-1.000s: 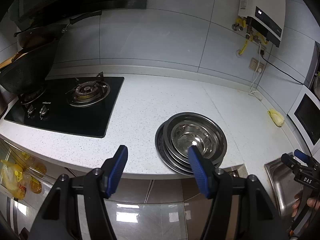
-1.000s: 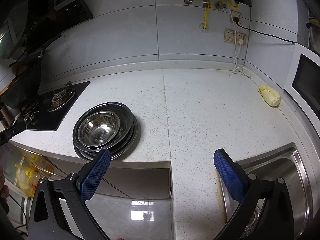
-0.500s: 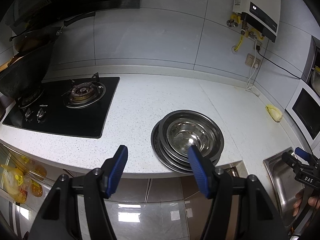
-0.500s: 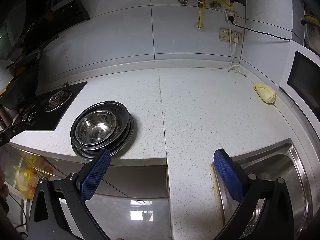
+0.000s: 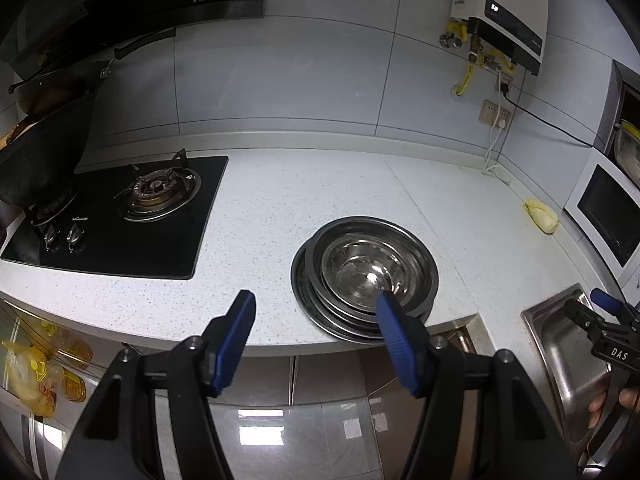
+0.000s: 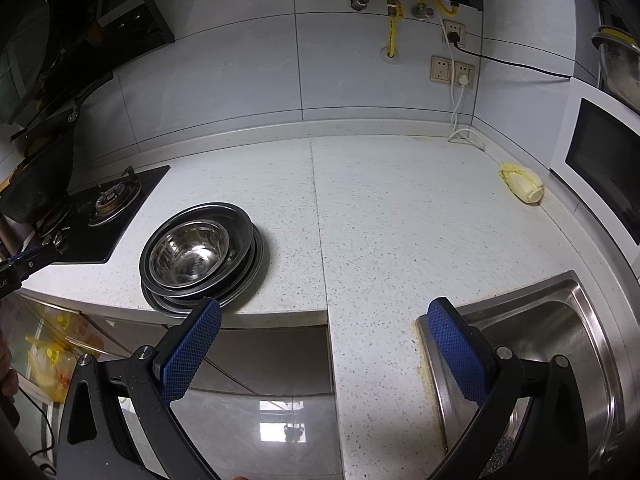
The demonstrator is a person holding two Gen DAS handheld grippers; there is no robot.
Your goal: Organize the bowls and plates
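Tabletop (image 6: 400, 240): white speckled stone, with a seam running front to back.
Stack (image 6: 200, 256): steel plates with a steel bowl nested on top, at the front edge, left of the seam.
Gas hob (image 5: 120, 216): black glass, set into the left end.
Sink (image 6: 560, 344): steel, sunk in at the front right.
Cabbage (image 6: 522, 188): pale yellow napa cabbage lying at the right, near the white oven.
White cable (image 6: 466, 136): coiled in the back corner.

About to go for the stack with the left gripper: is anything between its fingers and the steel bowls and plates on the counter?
Nothing visible. The left gripper is open and empty, short of the counter's front edge, and the stack of bowls and plates sits near that edge with only bare countertop around it.
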